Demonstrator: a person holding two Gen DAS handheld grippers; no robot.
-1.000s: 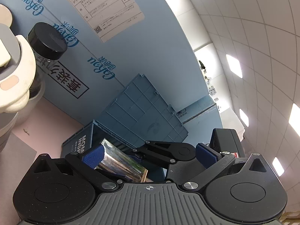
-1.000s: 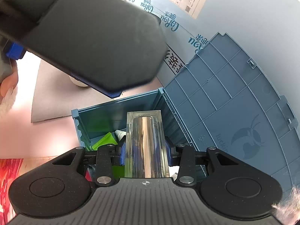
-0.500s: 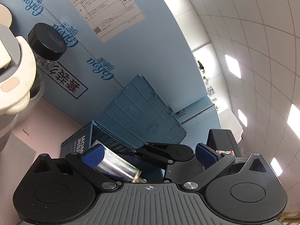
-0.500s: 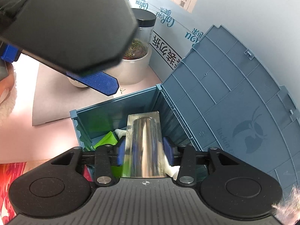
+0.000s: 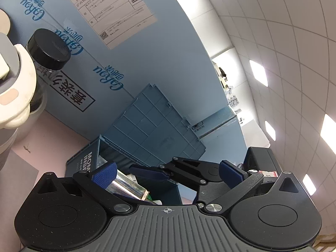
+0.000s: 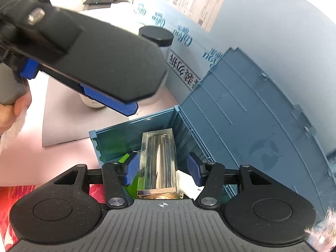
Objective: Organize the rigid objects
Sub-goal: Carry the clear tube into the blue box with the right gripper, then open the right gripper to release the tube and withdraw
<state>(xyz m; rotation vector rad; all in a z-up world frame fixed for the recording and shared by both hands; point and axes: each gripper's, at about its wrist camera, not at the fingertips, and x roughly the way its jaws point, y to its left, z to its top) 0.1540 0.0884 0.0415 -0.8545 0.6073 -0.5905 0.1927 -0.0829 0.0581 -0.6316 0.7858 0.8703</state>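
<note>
Item, upper left of the right wrist view: my left gripper (image 6: 109,103), jaws spread, holding nothing.

Item, behind it: black-lidded jar (image 6: 156,34), standing against the pale blue carton (image 6: 262,31).

Item, lower centre: clear block with silver core (image 6: 158,163), lying inside the blue bin (image 6: 134,126).

Item, flanking it: my right gripper (image 6: 162,168), jaws just opening, both pads now off the block.

Item, right: bin lid (image 6: 252,121), upright.

Step in hand, I judge: release. Next move: lift clear without nudging the block.
</note>
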